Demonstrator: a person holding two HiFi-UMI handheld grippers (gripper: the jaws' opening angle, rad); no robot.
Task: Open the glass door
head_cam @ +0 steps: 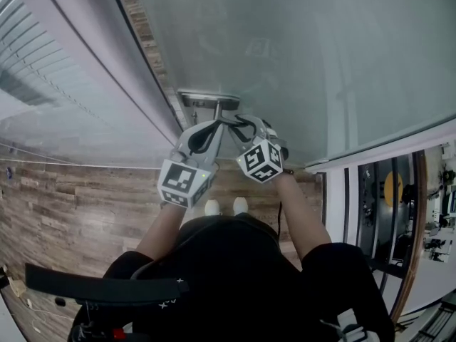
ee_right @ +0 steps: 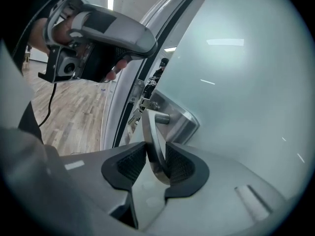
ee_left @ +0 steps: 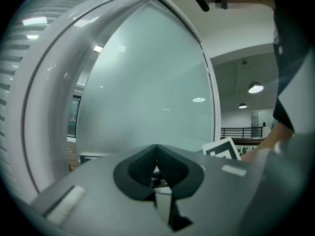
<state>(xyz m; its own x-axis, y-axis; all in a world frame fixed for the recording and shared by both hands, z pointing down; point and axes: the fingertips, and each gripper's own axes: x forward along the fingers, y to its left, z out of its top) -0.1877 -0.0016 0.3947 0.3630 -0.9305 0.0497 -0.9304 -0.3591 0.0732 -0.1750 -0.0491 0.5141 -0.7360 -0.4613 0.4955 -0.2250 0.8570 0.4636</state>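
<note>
You stand on a wood-plank floor (head_cam: 71, 205) in front of a frosted glass door (head_cam: 320, 63) set in a white frame (head_cam: 78, 48), with slatted blinds (head_cam: 28, 55) behind the glazing to the left. To the right the room opens onto dark-framed partitions (head_cam: 370, 205), and the left gripper view catches round ceiling lamps (ee_left: 255, 88) and a black railing (ee_left: 241, 131) farther off.

The door's lever handle (ee_right: 150, 132) sits on a brushed metal plate (ee_right: 183, 121) at the door's edge, just beside the frame. Your right gripper (ee_right: 155, 149) has that lever running down between its two pads, the jaws closed in on it. The pads seem to bear on both sides of the metal, though the wide lens makes the left-hand contact hard to judge.

Your left gripper (ee_left: 156, 151) is up beside the right one, close to the handle but not on it. Its jaws are brought together at the tips with nothing between them, facing the frosted pane. In the head view both marker cubes (head_cam: 187, 182) sit side by side just below the handle.
</note>
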